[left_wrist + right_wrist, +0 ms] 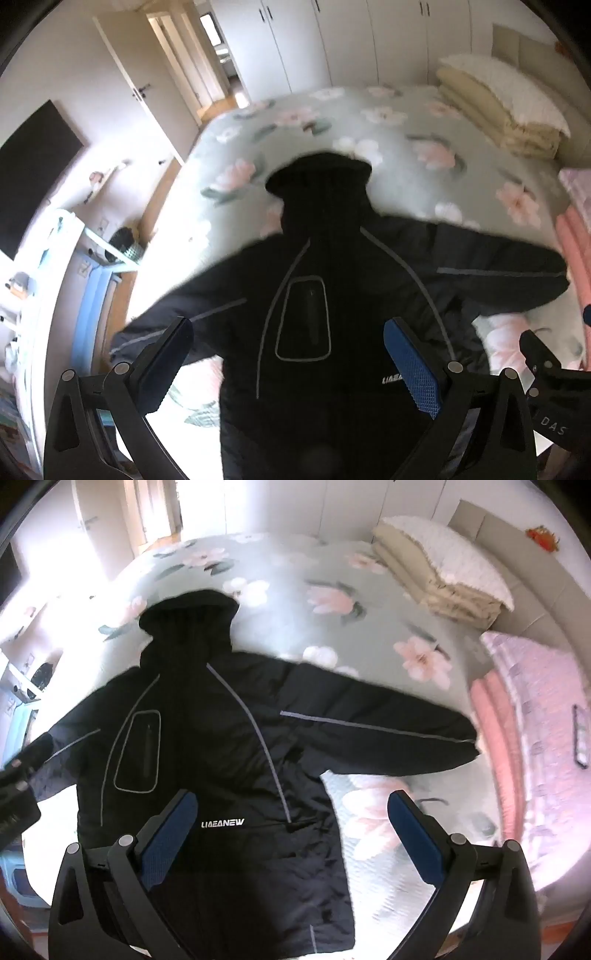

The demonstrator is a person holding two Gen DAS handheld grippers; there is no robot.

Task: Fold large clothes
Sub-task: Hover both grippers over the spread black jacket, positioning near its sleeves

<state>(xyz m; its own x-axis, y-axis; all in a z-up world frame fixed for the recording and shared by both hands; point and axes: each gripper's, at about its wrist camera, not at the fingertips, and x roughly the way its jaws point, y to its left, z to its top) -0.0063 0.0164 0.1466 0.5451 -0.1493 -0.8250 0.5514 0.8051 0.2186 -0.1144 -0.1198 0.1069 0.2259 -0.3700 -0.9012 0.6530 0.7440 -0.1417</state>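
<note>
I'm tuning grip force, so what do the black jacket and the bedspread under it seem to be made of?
The black jacket looks like a synthetic shell, probably nylon or polyester: faint sheen, crisp wrinkles near the hem, grey reflective-looking piping. The bedspread looks like soft matte woven cloth, perhaps cotton, with a printed flower pattern; motion blur hides the weave.

I see a matt black cloth jacket with faintly shiny grey piping on a soft, quilted floral bedspread. My right gripper has matt black plastic arms and rough, dimpled blue pads.
</note>
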